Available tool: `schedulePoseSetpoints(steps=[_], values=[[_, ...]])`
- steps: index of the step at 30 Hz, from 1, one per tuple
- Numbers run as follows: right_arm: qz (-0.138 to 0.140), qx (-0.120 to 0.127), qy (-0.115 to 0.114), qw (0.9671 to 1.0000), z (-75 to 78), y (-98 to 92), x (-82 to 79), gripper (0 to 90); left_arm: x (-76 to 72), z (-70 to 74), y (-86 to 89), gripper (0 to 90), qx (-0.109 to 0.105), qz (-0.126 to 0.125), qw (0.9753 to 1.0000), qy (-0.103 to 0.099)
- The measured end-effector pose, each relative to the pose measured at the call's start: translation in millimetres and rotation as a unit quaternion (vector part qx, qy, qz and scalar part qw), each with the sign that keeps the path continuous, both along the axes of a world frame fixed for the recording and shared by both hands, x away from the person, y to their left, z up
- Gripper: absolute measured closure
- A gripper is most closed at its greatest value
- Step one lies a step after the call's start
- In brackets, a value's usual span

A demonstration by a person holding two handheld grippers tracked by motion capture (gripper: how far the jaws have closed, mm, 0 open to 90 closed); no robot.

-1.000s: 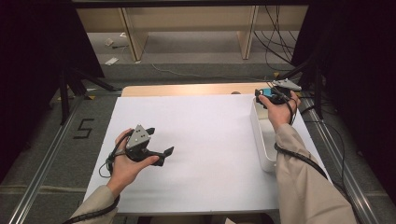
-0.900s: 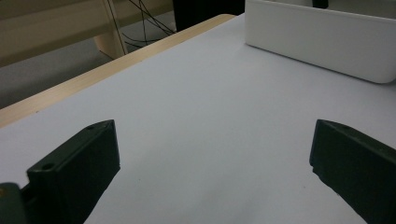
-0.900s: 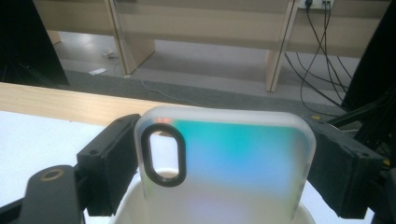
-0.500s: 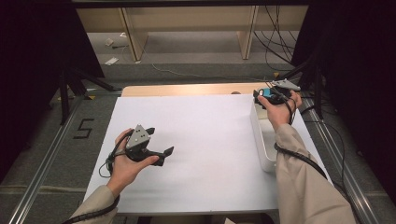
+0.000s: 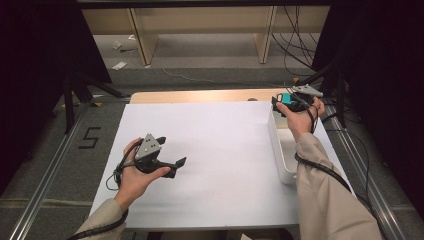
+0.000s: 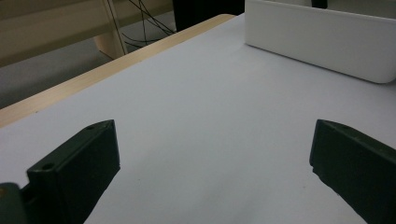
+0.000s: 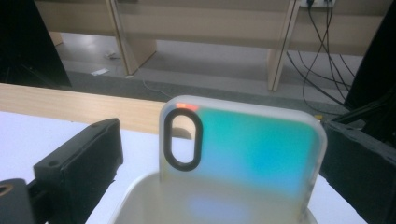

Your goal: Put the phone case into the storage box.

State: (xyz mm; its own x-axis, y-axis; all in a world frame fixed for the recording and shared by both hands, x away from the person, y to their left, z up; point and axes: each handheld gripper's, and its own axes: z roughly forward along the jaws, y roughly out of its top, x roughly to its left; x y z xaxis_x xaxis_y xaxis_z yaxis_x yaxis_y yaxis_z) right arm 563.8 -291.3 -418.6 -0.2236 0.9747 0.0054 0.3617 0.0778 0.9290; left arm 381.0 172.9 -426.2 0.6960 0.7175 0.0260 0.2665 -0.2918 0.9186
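Phone case (image 7: 243, 149) stands upright at the far end of the white bin (image 5: 280, 150).
We see our right gripper (image 5: 289, 102) with its jaws apparently pinching the case, though contact is blurred; our left gripper (image 5: 172, 162) hangs over the white sheet (image 5: 220, 150), jaws spread.

sleeves: the person is wearing long beige sleeves (image 5: 325, 200) on both arms.
left gripper (image 5: 170, 162): it is showing a black body with a grey three-cornered plate (image 5: 148, 146) dotted with small screws.
right gripper (image 5: 280, 102): it is showing a black body under a grey plate (image 5: 307, 90).
cables: a black cable (image 5: 320, 170) is trailing along each sleeve.
jaws: they are appearing as black blocks, each carrying a small round screw hole.
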Motion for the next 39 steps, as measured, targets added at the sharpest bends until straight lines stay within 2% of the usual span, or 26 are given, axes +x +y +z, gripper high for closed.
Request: schedulePoseSetpoints(steps=[12, 21, 28, 39], values=[[-0.01, 0.002, -0.015, 0.9998, 6.1, -3.5, -1.7, 1.9, -0.1, 0.3, 0.0, 0.9, 0.0, 0.0, 1.0, -0.001], [-0.004, 0.019, -0.024, 0.9995, 10.1, -5.6, -8.7, 3.0, -0.2, 0.8, 0.3, 0.9, 0.0, 0.001, 1.0, -0.002], [0.009, 0.011, -0.029, 0.9995, 15.6, -6.1, -17.9, 2.9, -0.4, 1.0, 0.1, 0.9, 0.001, 0.001, 1.0, -0.002], [0.039, 0.018, -0.038, 0.9983, 18.2, -1.6, -37.4, 4.7, -0.5, 0.9, -0.4, 0.9, -0.005, 0.0, 1.0, 0.0]])
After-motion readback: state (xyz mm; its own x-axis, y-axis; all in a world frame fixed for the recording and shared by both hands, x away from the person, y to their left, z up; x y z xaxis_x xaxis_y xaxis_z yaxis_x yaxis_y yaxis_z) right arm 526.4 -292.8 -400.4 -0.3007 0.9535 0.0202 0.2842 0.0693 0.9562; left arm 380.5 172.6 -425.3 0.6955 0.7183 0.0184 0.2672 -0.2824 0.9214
